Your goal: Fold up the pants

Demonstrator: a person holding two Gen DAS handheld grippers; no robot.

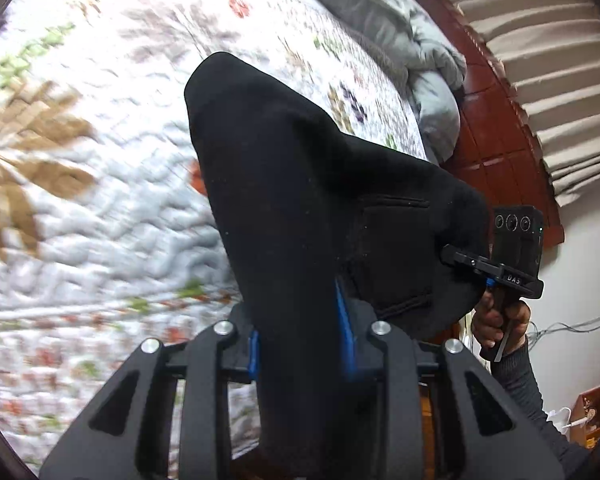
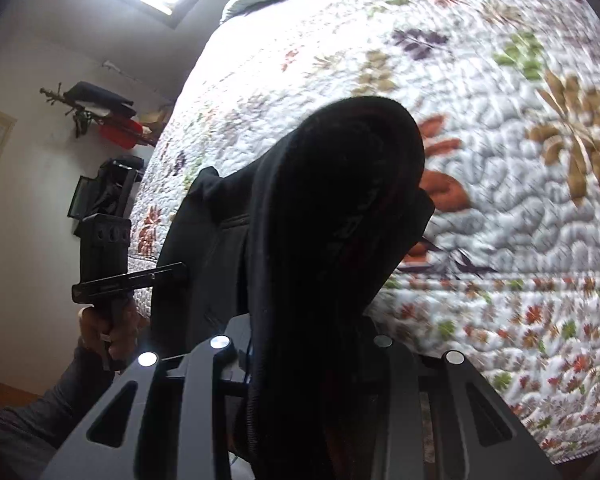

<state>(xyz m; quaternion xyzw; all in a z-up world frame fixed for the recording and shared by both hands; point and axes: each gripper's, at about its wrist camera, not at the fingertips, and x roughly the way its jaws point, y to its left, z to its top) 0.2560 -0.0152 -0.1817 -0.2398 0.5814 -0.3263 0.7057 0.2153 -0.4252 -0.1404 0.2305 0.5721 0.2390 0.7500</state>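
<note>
Fingers [image 1: 342, 308] first: blue pads on the left gripper [image 1: 300, 344] are pinched tight on a thick bunch of the black pants [image 1: 300, 184], the fabric rising straight up out of the clamp. Same story on the right gripper [image 2: 304, 360], its own fingers buried under dark cloth and clamped on the pants [image 2: 332, 220] too, though the pads themselves are hidden there.

The pants hang in the air between the two tools, held up off the bed, a back pocket [image 1: 392, 252] showing on the stretch toward the right side. In the left wrist view the right hand [image 1: 500, 320] wraps the other tool's handle just past the cloth; in the right wrist view the left hand [image 2: 108, 332] does the same.

Beyond it all lies the quilted leaf-print bedspread [image 1: 100, 184], blurred. Farther back, a grey bundled duvet [image 1: 432, 80], a reddish wooden headboard [image 1: 496, 136] and beige curtains [image 1: 552, 72].
</note>
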